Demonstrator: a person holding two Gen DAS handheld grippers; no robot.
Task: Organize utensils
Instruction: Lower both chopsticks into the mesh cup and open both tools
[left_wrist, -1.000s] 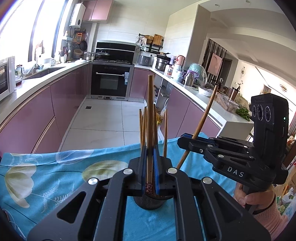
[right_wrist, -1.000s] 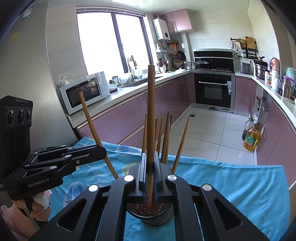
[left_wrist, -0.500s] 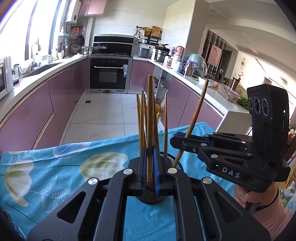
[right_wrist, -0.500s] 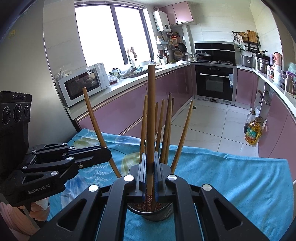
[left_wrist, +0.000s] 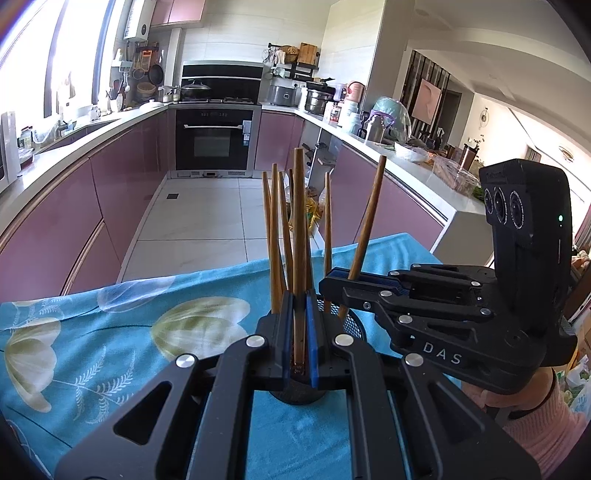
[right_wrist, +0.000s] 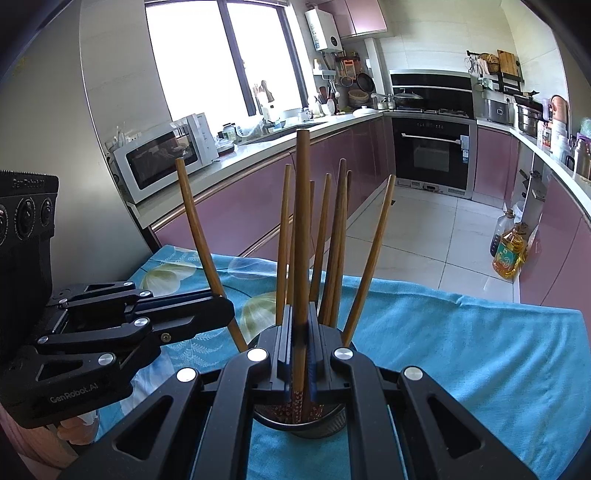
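Observation:
A black mesh utensil holder (left_wrist: 352, 325) (right_wrist: 321, 419) stands on the blue floral cloth with several wooden chopsticks (left_wrist: 275, 236) (right_wrist: 334, 240) upright in it. My left gripper (left_wrist: 299, 332) is shut on one chopstick (left_wrist: 299, 221), its lower end down in the holder. My right gripper (right_wrist: 301, 347) is shut on another chopstick (right_wrist: 303, 221), its patterned tip inside the holder. In the left wrist view the right gripper (left_wrist: 334, 280) holds its chopstick (left_wrist: 367, 218) tilted; in the right wrist view the left gripper (right_wrist: 218, 306) holds its chopstick (right_wrist: 199, 240) tilted.
The blue floral cloth (left_wrist: 92, 347) (right_wrist: 461, 350) covers the table, whose far edge drops to the tiled kitchen floor (left_wrist: 207, 221). Purple cabinets, an oven (right_wrist: 430, 155) and a microwave (right_wrist: 159, 155) stand beyond. An oil bottle (right_wrist: 509, 251) stands on the floor.
Both grippers have moved down and closer together over the holder, bringing their chopsticks lower into it. Both stay shut on their chopsticks.

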